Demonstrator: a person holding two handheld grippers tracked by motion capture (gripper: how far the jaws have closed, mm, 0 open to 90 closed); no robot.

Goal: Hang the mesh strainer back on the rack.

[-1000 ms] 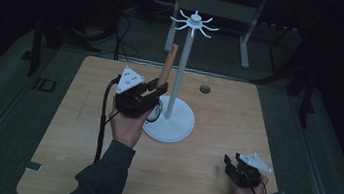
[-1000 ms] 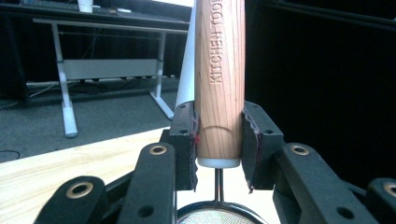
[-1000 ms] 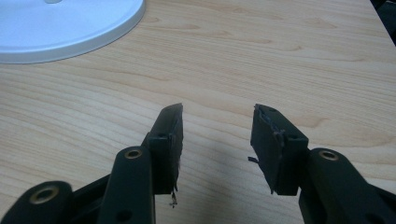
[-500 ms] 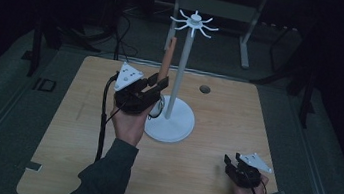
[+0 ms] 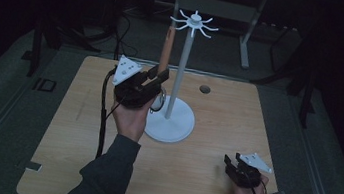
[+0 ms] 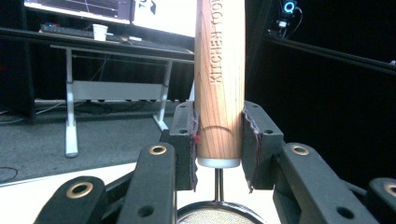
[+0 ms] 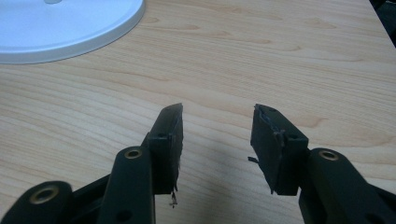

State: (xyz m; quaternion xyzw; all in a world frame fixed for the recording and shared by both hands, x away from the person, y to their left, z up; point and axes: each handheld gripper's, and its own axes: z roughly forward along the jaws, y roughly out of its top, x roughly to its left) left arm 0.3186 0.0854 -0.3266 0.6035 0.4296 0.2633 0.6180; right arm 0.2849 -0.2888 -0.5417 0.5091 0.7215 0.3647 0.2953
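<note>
Your left gripper (image 6: 218, 140) pinches the wooden handle (image 6: 219, 79), stamped "KITCHEN TOO…", upright just beside the rack (image 5: 171, 122). Your right gripper (image 7: 217, 140) rests spread on the table (image 7: 280, 60).

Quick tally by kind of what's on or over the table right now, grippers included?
Grippers: 2, left gripper and right gripper
Wooden-handled kitchen tools: 1, strainer
White hook stands: 1, stand
Total: 4
</note>
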